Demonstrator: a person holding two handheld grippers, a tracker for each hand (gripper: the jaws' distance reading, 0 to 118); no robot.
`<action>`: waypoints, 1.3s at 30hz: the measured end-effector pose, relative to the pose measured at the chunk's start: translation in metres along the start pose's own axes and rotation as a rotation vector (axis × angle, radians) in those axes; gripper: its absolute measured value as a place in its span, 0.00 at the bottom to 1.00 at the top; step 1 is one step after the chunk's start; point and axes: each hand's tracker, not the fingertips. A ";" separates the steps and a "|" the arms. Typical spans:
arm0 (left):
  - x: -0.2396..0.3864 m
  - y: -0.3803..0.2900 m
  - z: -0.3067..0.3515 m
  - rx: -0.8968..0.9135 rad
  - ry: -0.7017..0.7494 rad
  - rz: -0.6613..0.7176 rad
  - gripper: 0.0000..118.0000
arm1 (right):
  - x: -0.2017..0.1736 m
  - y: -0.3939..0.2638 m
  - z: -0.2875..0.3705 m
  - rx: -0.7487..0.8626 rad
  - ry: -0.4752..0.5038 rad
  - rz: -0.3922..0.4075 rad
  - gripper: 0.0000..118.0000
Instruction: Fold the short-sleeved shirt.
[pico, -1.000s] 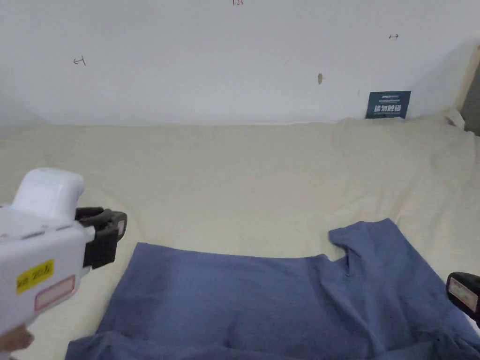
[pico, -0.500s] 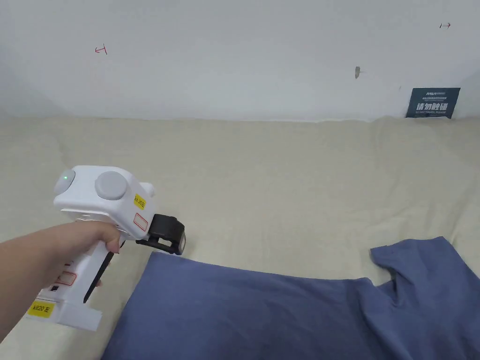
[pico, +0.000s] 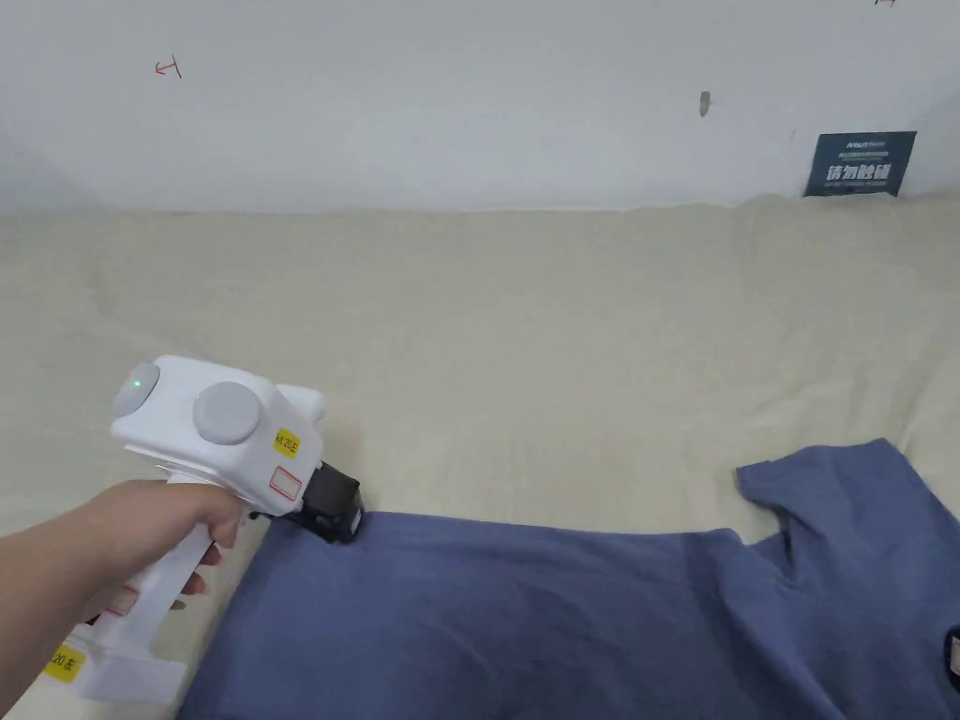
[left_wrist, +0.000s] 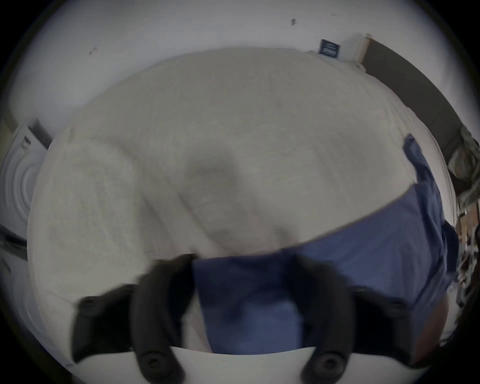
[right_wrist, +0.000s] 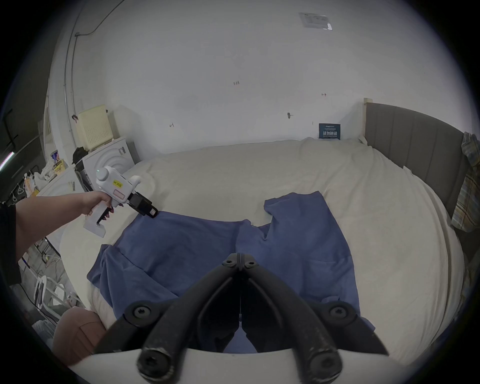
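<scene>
Shirt fabric now lies between the spread jaws of the left tool (pico: 339, 521), which half a second ago hung just above the far left corner of the blue short-sleeved shirt (pico: 581, 619) and has since dropped onto it. In the left gripper view that corner (left_wrist: 244, 280) sits in the gap with both jaws apart, so the tool is released and has not bitten yet. The shirt is spread across the cream bed (pico: 525, 356), its straight far edge running rightward to a sleeve (pico: 844, 487); in the right gripper view the near left part looks rumpled and partly doubled over. The right tool (right_wrist: 240, 261) hovers over the middle of the shirt with its jaws clenched together on nothing. The descent suggests the corner grasp is about to happen, the opening step of a fold; little of the folding looks done. Closing too shallow could let the thin edge slip out, or pinch the bedsheet along with it.
</scene>
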 end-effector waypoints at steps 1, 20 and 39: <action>0.004 -0.002 0.005 0.010 -0.019 -0.021 0.17 | 0.000 0.000 0.000 0.002 0.001 0.000 0.00; 0.004 -0.019 0.025 0.071 0.023 -0.056 0.04 | 0.174 0.099 -0.198 -0.629 -0.279 -0.246 0.93; 0.004 -0.034 0.059 0.093 0.011 -0.011 0.04 | 0.151 0.120 -0.086 -0.409 -0.265 -0.164 0.00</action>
